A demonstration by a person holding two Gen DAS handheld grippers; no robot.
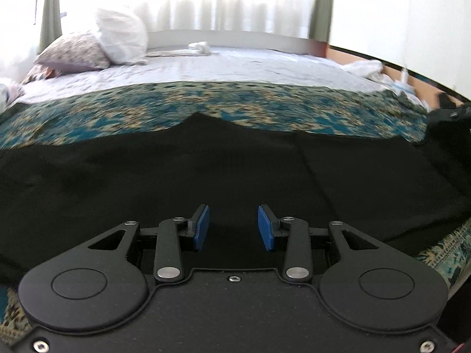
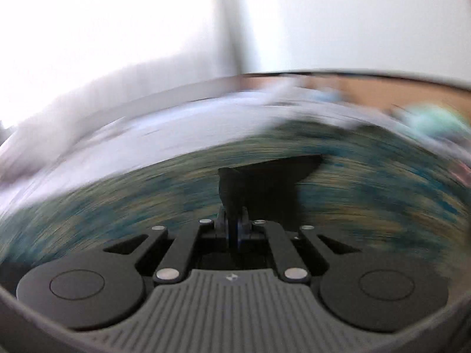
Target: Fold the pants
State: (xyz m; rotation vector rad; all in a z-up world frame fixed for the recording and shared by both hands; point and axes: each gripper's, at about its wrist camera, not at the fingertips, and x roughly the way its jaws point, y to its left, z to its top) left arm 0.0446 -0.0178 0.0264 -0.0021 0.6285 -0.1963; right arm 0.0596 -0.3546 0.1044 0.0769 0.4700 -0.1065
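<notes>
Patterned bedspread (image 1: 147, 117) carries the black pants (image 1: 206, 161), spread near me. My left gripper (image 1: 234, 226) hangs over them, jaws apart; my right gripper (image 2: 234, 229) pinches a pants fold.

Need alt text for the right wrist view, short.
The right tool is shut on a fold of black pants, lifted over a blue patterned bedspread. The background is heavily motion-blurred.
</notes>
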